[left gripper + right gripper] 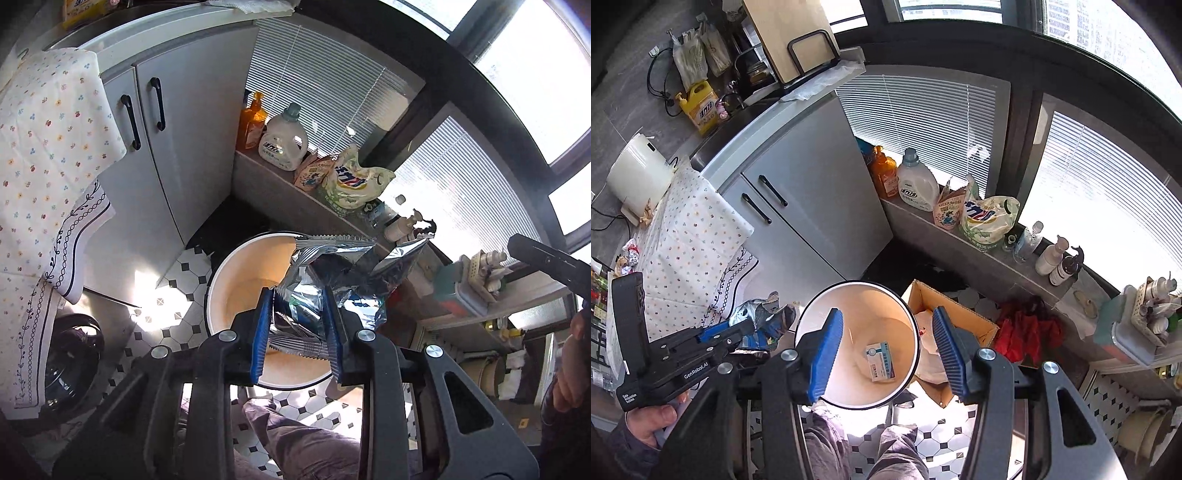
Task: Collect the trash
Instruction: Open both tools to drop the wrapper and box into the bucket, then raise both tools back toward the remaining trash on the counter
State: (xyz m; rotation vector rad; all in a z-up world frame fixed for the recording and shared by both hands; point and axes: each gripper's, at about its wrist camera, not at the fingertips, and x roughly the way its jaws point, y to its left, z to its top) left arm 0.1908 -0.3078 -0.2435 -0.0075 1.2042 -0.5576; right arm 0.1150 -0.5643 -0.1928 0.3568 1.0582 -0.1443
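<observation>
While the left gripper (297, 328) holds the foil wrapper (332, 273) clenched at frame centre above the bin (221, 291), it should release only over the opening; right gripper (886, 350) hangs released.

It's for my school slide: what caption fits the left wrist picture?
Left claw holds a crumpled foil wrapper above the round white trash bin.
</observation>
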